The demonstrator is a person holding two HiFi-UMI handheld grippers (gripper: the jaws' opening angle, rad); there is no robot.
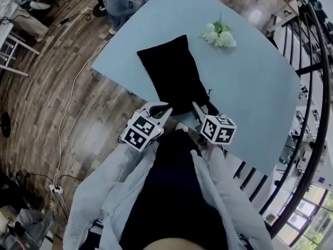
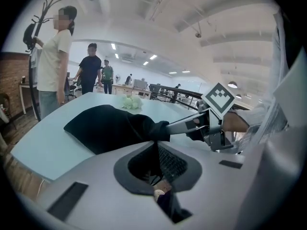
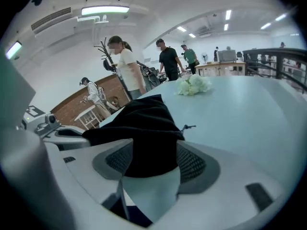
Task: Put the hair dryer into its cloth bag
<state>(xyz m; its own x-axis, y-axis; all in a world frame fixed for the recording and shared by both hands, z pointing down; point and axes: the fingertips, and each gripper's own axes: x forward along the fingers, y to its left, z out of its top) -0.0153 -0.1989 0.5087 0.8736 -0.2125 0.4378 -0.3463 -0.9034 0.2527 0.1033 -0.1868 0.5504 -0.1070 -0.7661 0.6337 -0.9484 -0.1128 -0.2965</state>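
Left gripper (image 2: 156,150) is clamped tight on a thin fold at the near end of the black cloth bag (image 1: 174,77). The right gripper (image 3: 151,152) stands wide, with that same end of the bag between its pads but not pressed.

The bag lies on the light blue table (image 1: 250,87), close to its near edge, with its far end pointing towards the white flowers (image 1: 218,35). No hair dryer shows anywhere. The bag looks humped, so it may already be inside.

The risk is that slim pinch: a tug could slip the cloth free or drag the bag off the near edge. The right jaws could also bunch the fabric, or catch the drawstring (image 3: 188,127).

Only the head view shows the bag's whole outline and how near it lies to the table edge. Only the right gripper view picks up the drawstring. The left gripper view shows the right gripper reaching in from the right.
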